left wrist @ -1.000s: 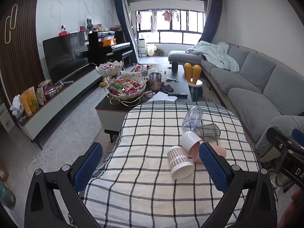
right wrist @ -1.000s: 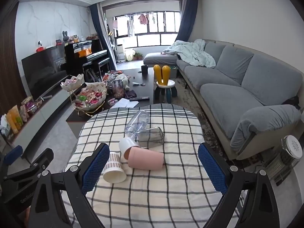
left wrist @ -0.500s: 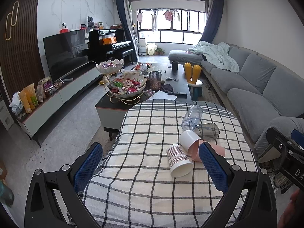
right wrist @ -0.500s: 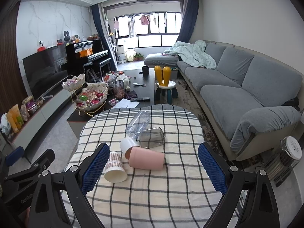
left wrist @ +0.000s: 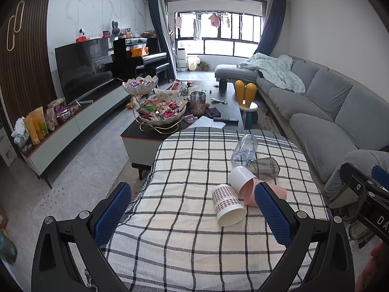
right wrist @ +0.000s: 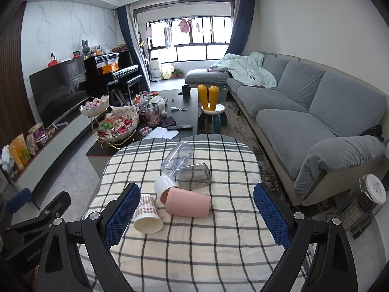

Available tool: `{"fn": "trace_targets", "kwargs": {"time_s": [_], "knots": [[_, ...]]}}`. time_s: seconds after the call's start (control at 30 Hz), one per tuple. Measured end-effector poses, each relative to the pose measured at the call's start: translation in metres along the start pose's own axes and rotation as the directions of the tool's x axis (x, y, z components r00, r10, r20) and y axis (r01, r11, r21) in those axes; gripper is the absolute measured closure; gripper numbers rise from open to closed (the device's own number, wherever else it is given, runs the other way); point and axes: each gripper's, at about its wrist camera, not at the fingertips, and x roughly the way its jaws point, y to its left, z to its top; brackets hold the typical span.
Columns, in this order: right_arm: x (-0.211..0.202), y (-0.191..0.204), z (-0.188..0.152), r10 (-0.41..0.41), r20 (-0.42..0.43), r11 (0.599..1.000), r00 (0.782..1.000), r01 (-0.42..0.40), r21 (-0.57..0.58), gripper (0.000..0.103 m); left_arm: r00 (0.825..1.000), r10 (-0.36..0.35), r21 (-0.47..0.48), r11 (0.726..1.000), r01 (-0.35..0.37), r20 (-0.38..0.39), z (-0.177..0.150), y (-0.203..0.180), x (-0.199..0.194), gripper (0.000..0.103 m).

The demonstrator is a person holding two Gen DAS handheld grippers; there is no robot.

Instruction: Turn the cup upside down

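Observation:
Several cups lie on their sides in a cluster on the checked tablecloth [left wrist: 184, 170]: a checkered paper cup [left wrist: 227, 204] [right wrist: 147, 213], a pink cup [right wrist: 188, 202] [left wrist: 274, 191], a white cup [left wrist: 240, 176] [right wrist: 165, 186], a grey faceted glass [left wrist: 263, 169] [right wrist: 194, 176] and a clear plastic cup [left wrist: 244, 149] [right wrist: 177, 155]. My left gripper [left wrist: 193, 215] is open and empty, above the near part of the table, its right finger in front of the pink cup. My right gripper [right wrist: 197, 215] is open and empty, just short of the cups.
A dark coffee table [left wrist: 226, 112] with snack bowls [left wrist: 160, 113] stands beyond the table. A grey sofa [right wrist: 304, 107] runs along the right. A TV unit [left wrist: 73, 121] is on the left. A small heater [right wrist: 364, 206] sits on the floor at right.
Both grippers have risen and drawn back slightly, so the cups sit a little lower and farther in view. The cups have not moved.

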Motion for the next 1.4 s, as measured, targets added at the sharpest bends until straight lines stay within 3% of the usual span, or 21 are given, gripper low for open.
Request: {"fn": "trace_targets", "kwargs": {"time_s": [1.4], "knots": [[-0.0008, -0.0011, 0.0023, -0.001, -0.002, 1.0, 1.0, 0.001, 0.012, 0.008, 1.0, -0.01, 0.002, 1.0, 0.01, -0.003, -0.0047, -0.0041, -0.0011, 0.0]]}}
